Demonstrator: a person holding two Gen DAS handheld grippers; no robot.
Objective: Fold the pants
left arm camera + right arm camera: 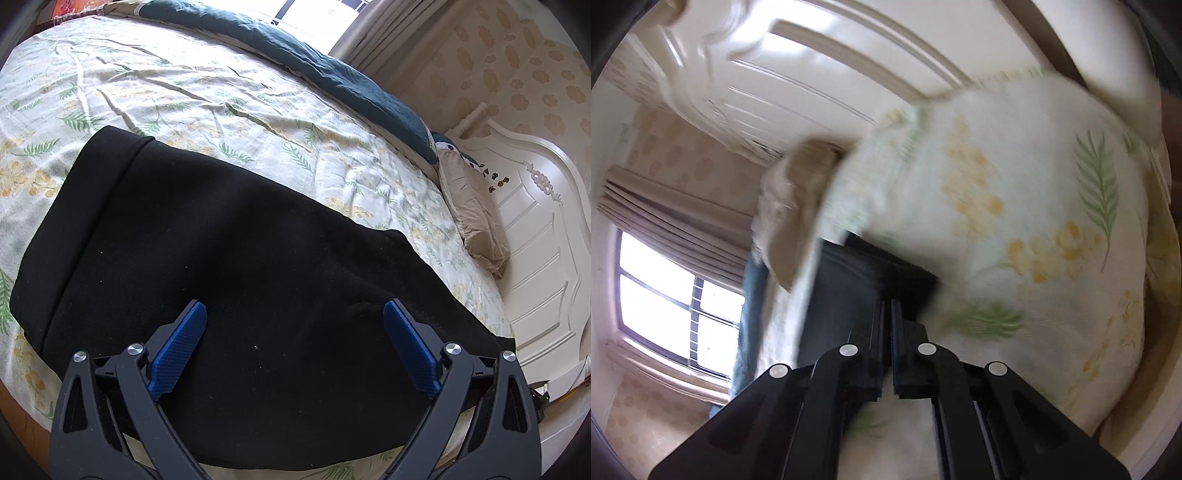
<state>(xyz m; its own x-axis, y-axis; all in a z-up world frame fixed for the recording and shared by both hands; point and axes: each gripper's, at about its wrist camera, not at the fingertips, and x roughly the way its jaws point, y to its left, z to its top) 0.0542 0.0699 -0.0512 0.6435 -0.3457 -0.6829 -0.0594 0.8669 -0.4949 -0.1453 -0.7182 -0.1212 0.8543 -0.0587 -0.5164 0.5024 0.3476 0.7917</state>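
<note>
A floral-sheeted bed carries the black pants, lying flat. The left tongs hover spread above them; the right tongs are pressed together, the view blurred.

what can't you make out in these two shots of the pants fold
- Right wrist view: motion blur; whether the right gripper, fingers together, pinches the black pants is unclear.
- Left wrist view: the pants' near edge is hidden behind the open left gripper.
- Waistband versus cuffs: uniform black cloth, indistinguishable.
</note>
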